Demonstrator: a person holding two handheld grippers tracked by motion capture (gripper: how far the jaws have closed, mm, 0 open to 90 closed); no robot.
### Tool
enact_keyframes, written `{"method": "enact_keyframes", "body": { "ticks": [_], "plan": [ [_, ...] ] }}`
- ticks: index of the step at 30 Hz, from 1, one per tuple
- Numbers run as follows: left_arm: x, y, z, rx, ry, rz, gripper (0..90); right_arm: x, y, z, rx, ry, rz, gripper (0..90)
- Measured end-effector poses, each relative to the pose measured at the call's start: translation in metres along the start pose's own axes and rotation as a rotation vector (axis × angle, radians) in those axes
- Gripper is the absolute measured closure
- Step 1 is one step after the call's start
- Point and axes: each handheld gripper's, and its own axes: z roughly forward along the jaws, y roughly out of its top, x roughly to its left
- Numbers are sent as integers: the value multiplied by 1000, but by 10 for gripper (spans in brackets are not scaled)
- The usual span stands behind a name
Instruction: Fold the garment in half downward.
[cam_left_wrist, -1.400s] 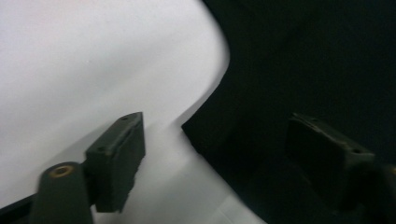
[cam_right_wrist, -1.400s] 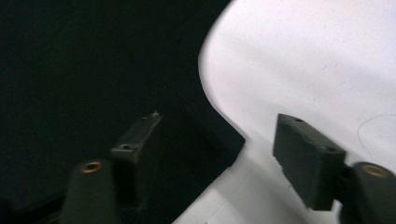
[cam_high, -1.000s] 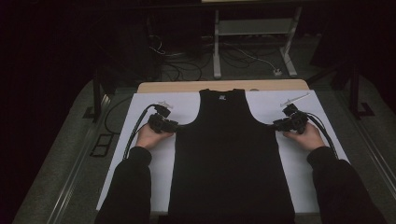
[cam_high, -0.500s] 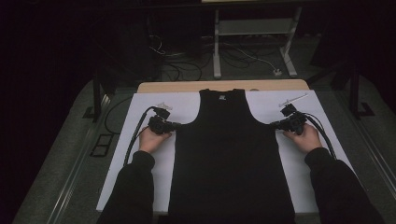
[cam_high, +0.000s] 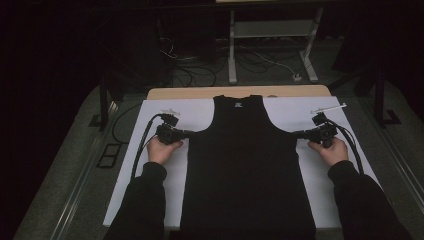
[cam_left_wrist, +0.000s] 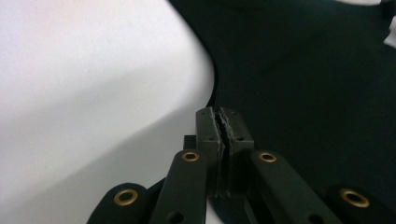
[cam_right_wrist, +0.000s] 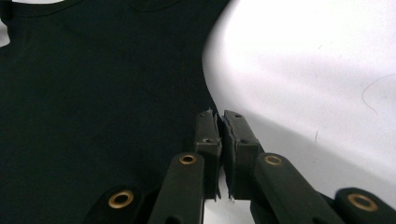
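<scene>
Both grippers, left gripper (cam_high: 187, 133) and right gripper (cam_high: 296, 134), have just closed, now pinching the black tank top (cam_high: 245, 165) at its armhole edges. It lies flat on a white sheet (cam_high: 320, 175) over the wooden table (cam_high: 200, 93); the room behind is dark.

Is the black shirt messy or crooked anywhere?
No, nothing stands out. The black tank top lies flat and straight on the white sheet, with the left gripper and right gripper pinching its side edges just under the armholes.

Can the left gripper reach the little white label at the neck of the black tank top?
Probably yes: the left gripper is pinching the black tank top's side edge, and nothing blocks the label.
</scene>
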Motion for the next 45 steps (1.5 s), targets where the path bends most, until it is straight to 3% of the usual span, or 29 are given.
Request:
{"method": "enact_keyframes", "body": {
  "ticks": [6,11,19,28,32,36,45],
  "plan": [
    [-3,-1,-6,-18,-1,1,861,5,-5,-7,-19,3,-7,839],
    [-5,-2,-14,-44,-40,-38,859,11,-7,-13,-38,6,-9,839],
    [-10,-7,-24,-65,-54,-64,858,16,-15,-23,-49,29,5,838],
    [-12,-10,-31,-60,-63,-86,858,22,-18,-33,-78,41,13,836],
    [-14,-12,-34,-63,-69,-87,858,24,-19,-37,-98,67,15,832],
    [-15,-17,-38,-68,-90,-114,858,27,-21,-42,-113,77,7,832],
    [-20,-27,-45,-87,-124,-133,856,31,-27,-47,-104,93,22,832]
  ]
}}
